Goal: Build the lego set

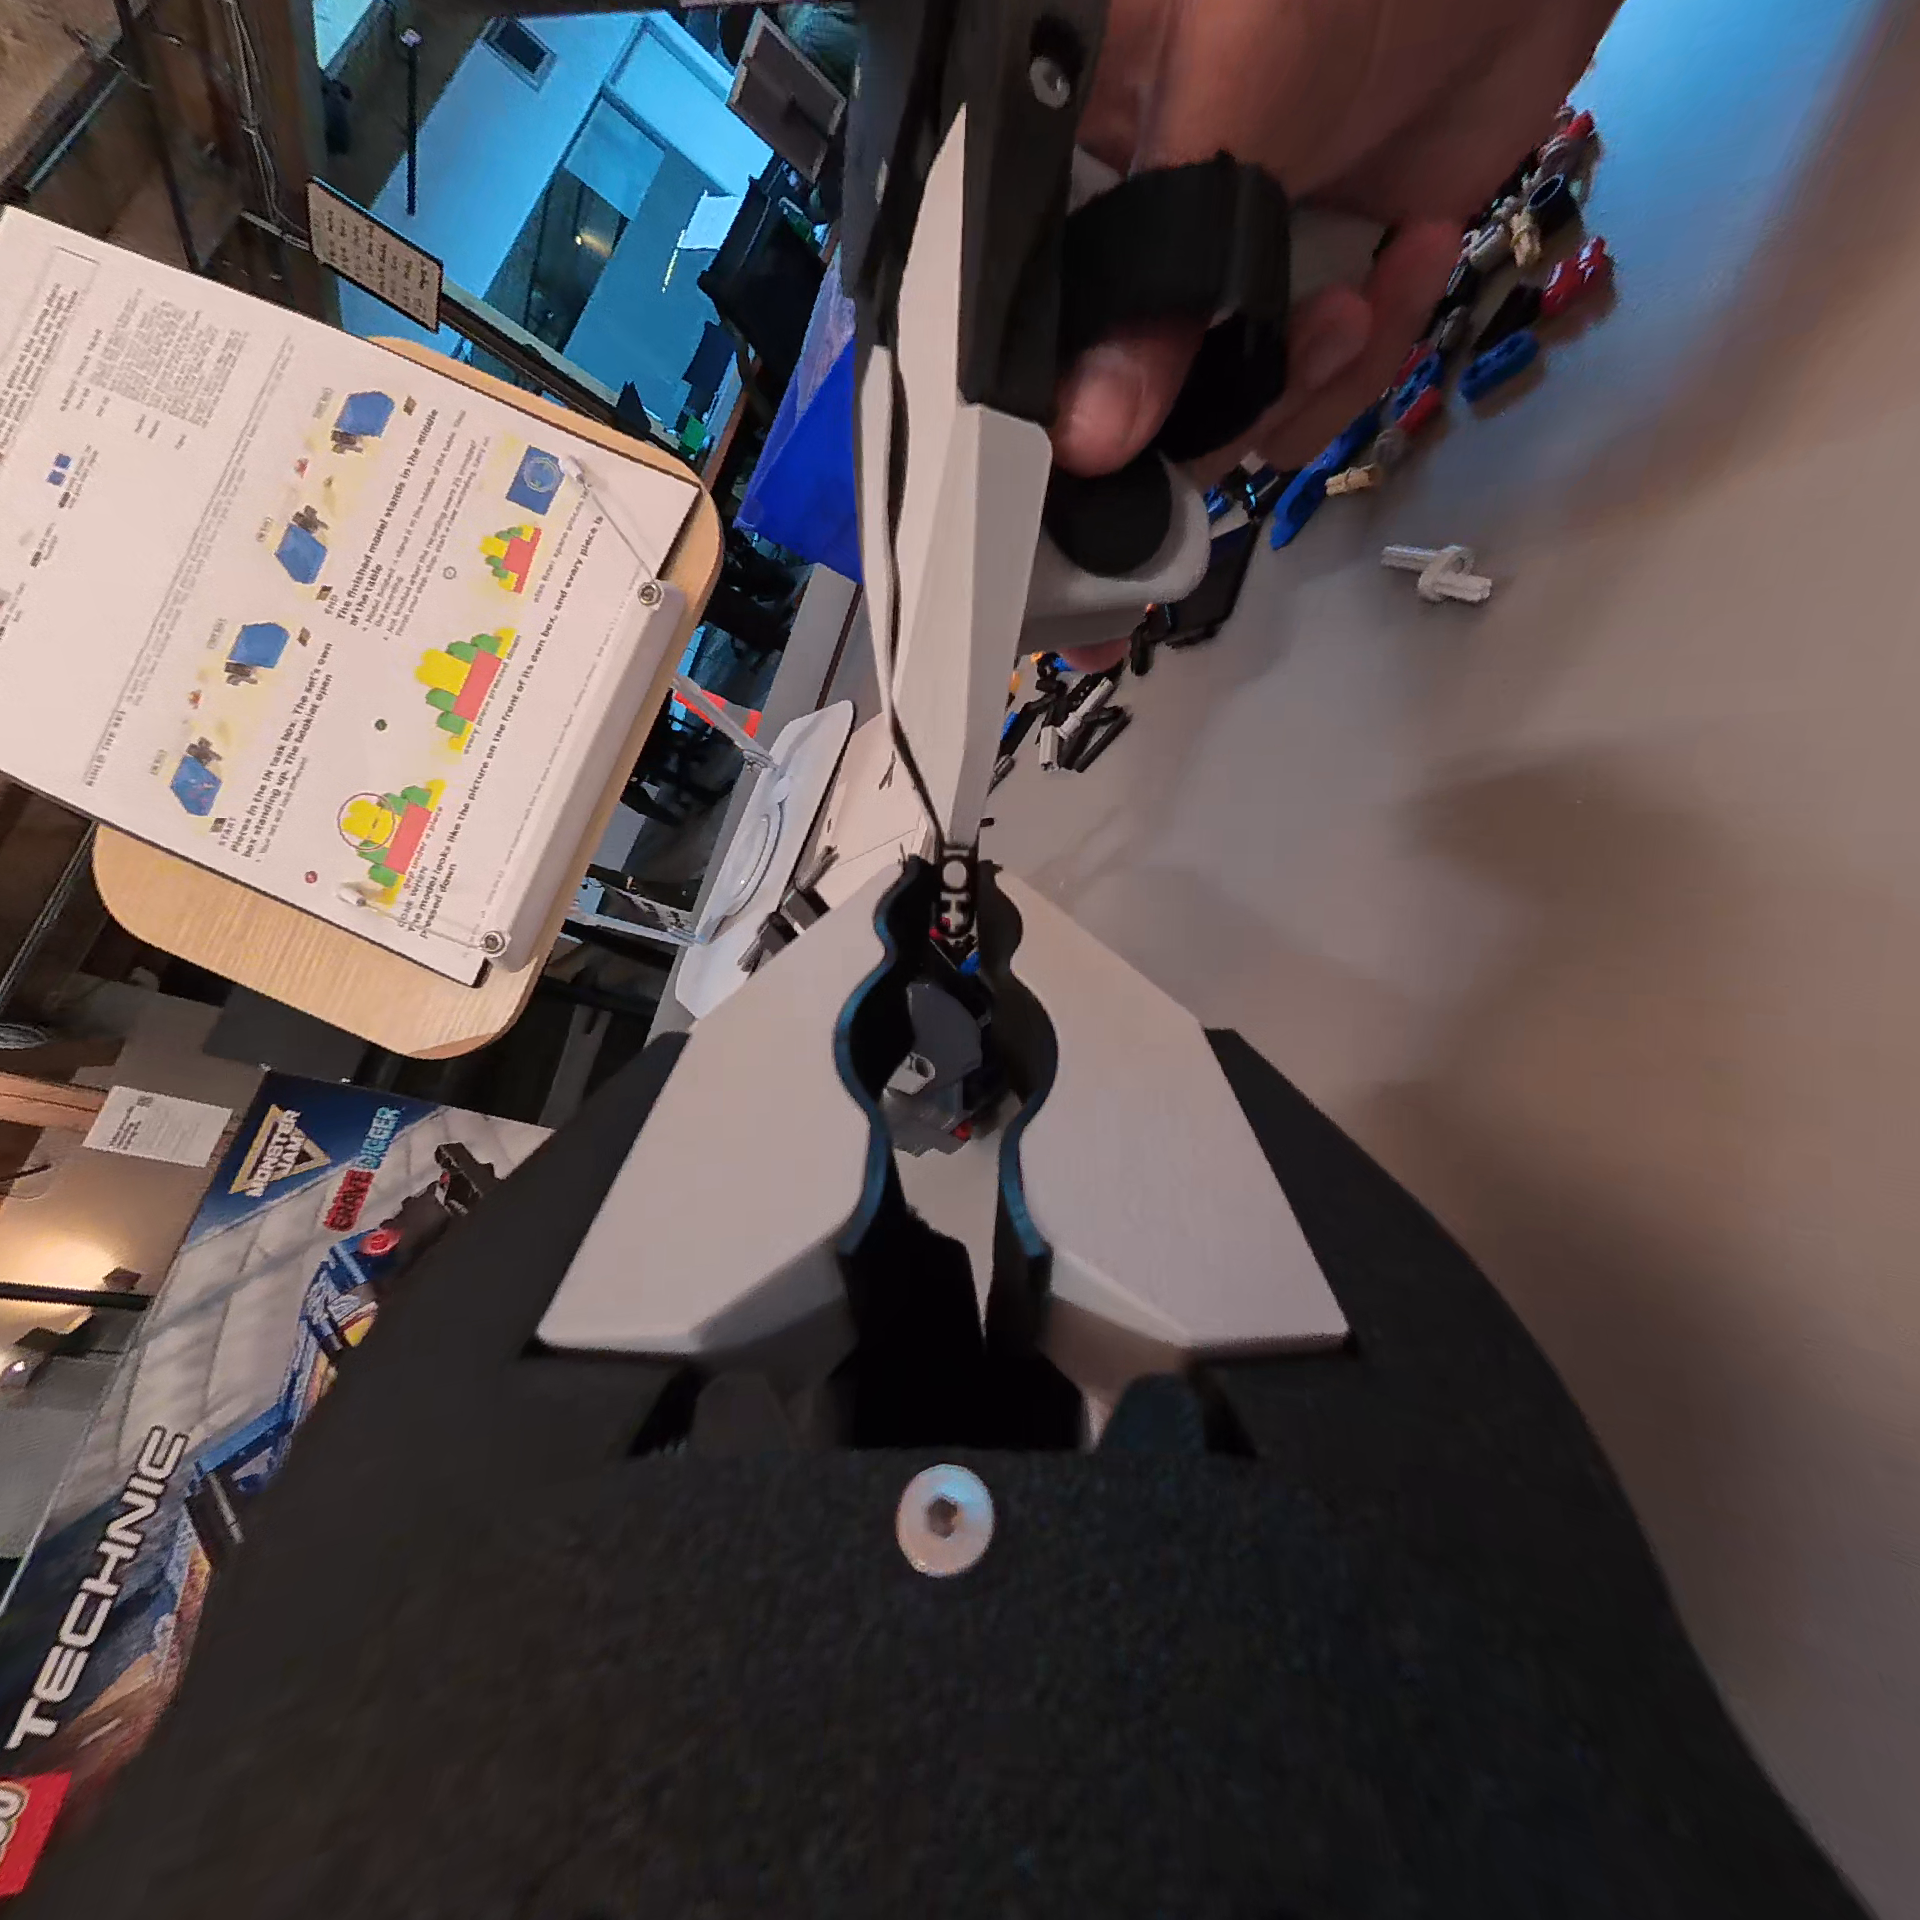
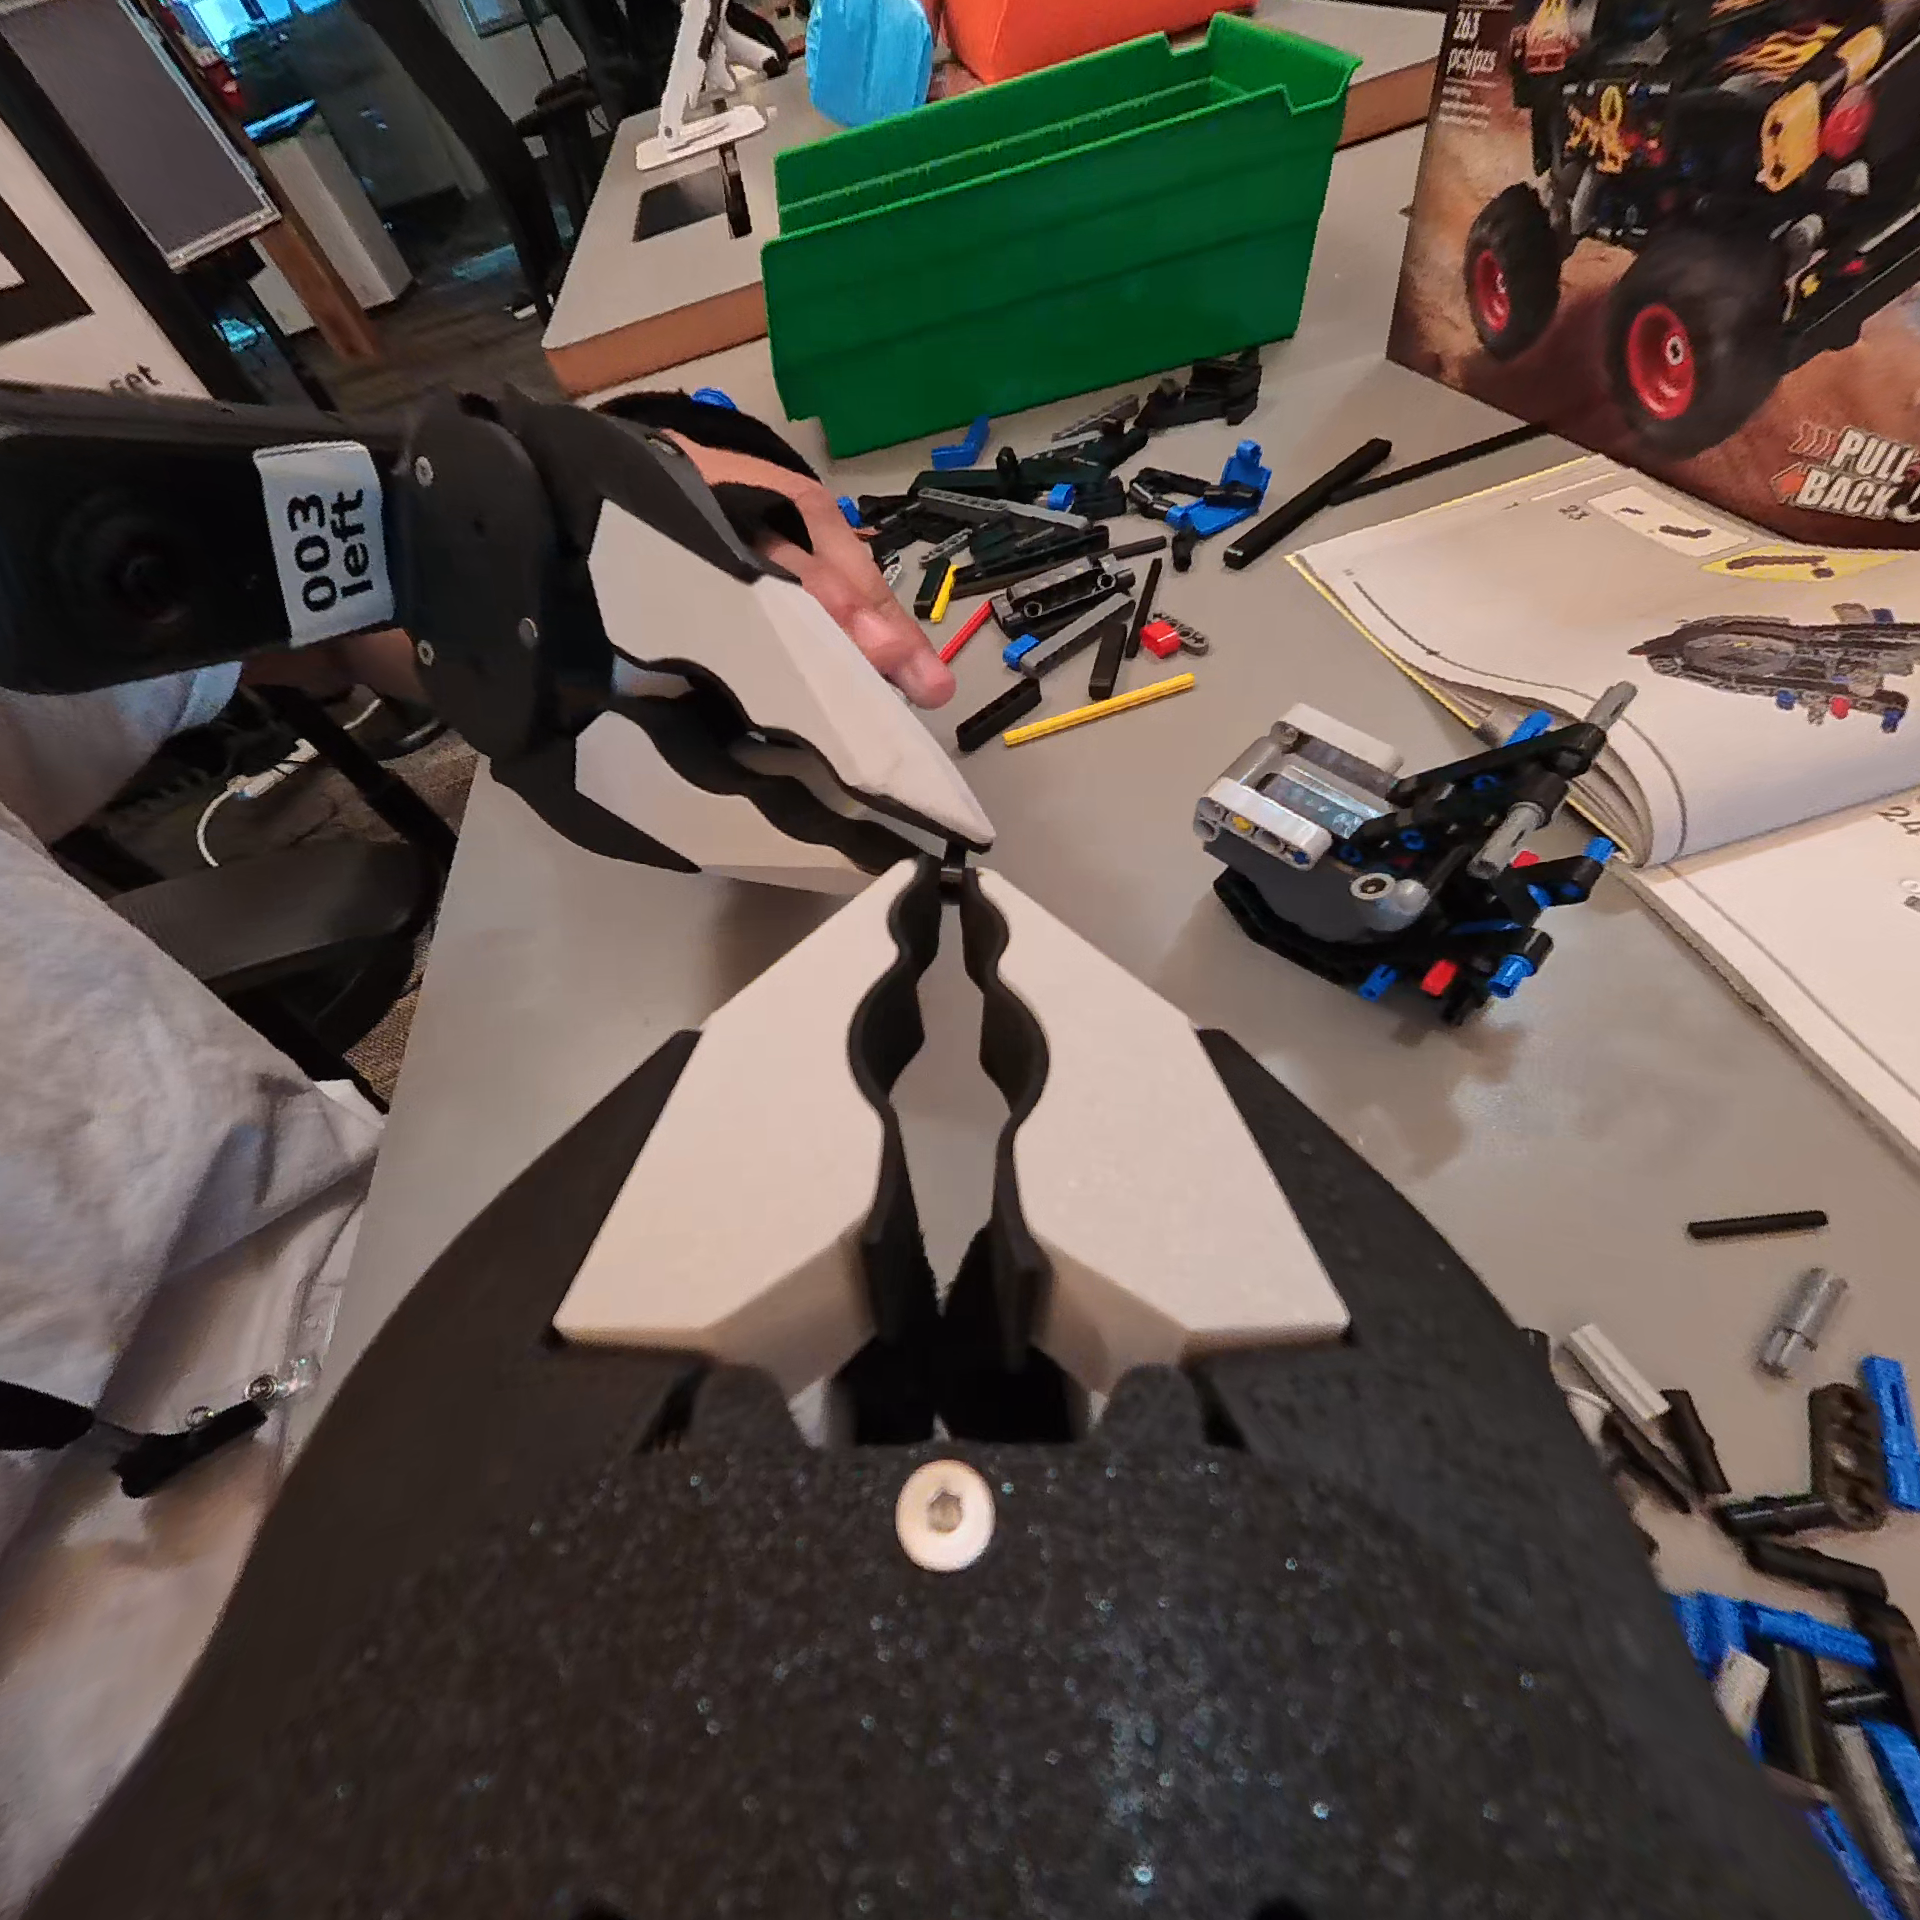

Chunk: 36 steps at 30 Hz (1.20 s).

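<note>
My left gripper (image 1: 953, 883) and my right gripper (image 2: 951, 875) meet tip to tip above the grey table (image 2: 1299, 1122). Each is shut on the same small black piece (image 2: 952, 869), which in the left wrist view (image 1: 954, 871) shows white marks. The right gripper's body (image 1: 956, 623) comes down from the top of the left wrist view, held by a hand. The left gripper's body (image 2: 727, 707) comes in from the left of the right wrist view. The partly built black, grey and blue model (image 2: 1403, 862) stands on the table to the right, apart from both grippers, and shows through the left fingers' gap (image 1: 930, 1049).
A green bin (image 2: 1039, 239) stands at the back with loose pieces (image 2: 1060, 561) in front of it. The set's box (image 2: 1683, 208) and open booklet (image 2: 1662, 665) lie at the right. More pieces (image 2: 1818, 1558) lie front right. An instruction sheet on a stand (image 1: 312, 582) shows on the left.
</note>
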Each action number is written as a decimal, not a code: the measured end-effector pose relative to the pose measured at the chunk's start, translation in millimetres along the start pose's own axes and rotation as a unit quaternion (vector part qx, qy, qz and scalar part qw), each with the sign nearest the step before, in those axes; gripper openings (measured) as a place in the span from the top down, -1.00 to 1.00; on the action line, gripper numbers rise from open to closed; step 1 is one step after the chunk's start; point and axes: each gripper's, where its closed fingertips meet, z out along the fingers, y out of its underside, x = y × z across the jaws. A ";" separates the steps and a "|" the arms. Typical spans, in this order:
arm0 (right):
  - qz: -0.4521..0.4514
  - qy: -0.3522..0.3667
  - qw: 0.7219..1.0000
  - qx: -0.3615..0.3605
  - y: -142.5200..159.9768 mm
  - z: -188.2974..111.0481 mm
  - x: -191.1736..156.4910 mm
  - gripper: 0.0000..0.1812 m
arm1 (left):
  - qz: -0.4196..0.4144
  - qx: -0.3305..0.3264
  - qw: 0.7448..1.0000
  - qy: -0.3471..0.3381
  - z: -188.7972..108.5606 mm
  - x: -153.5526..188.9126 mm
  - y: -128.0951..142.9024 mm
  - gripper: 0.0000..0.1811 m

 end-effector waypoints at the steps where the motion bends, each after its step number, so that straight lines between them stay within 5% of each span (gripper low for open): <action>1: 0.002 -0.003 1.000 -0.003 0.9 0.7 -0.6 0.97 | -0.001 0.002 1.000 0.003 -0.2 0.7 -0.8 0.94; 13: 0.032 -0.017 0.999 0.010 -1.5 2.5 -0.8 0.96 | -0.011 -0.015 1.000 -0.007 0.5 -1.4 -4.0 0.94; 21: -0.051 -0.030 0.997 0.043 -19.0 -43.7 16.6 0.75 | -0.078 0.016 0.996 0.042 -2.3 0.3 -3.6 0.94; 27: -0.119 -0.128 0.966 -0.190 70.3 -74.9 -7.1 0.69 | -0.135 0.102 0.978 0.118 -10.4 18.0 -29.4 0.94; 32: -0.140 -0.122 0.957 -0.222 99.4 -76.8 -5.4 0.72 | -0.149 0.106 0.972 0.150 -10.0 31.7 -35.9 0.94; 36: -0.132 -0.049 0.961 -0.238 104.4 -72.9 -0.7 0.72 | -0.170 0.079 0.968 0.165 -6.2 38.5 -32.1 0.94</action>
